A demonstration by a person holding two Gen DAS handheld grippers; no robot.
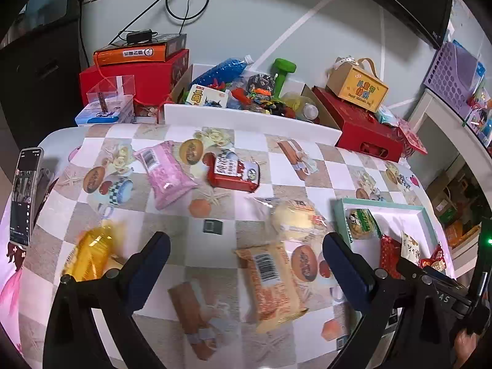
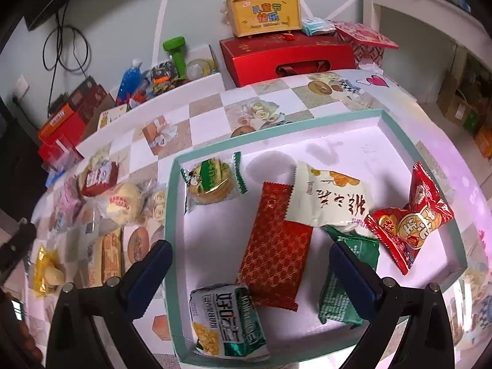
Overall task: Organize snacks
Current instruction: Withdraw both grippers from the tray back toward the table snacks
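Observation:
My left gripper [image 1: 246, 255] is open and empty above the table, over an orange barcode snack pack [image 1: 270, 279]. Around it lie a yellow pack [image 1: 90, 250], a pink pack [image 1: 164, 173], a red pack [image 1: 233, 172] and a round cake in clear wrap [image 1: 293, 220]. My right gripper [image 2: 250, 261] is open and empty above the teal-rimmed white tray [image 2: 307, 123]. In the tray lie a red patterned pack [image 2: 276, 252], a green-white corn pack [image 2: 227, 323], a dark green pack [image 2: 341, 276], a white pack [image 2: 332, 196], a red candy pack [image 2: 409, 218] and a round biscuit pack [image 2: 212, 181].
A phone [image 1: 24, 196] stands at the table's left edge. Red gift boxes [image 1: 366, 126], a yellow handled box [image 1: 356, 86] and a cardboard box of clutter [image 1: 246, 92] line the back. A white shelf [image 2: 415, 15] stands at right.

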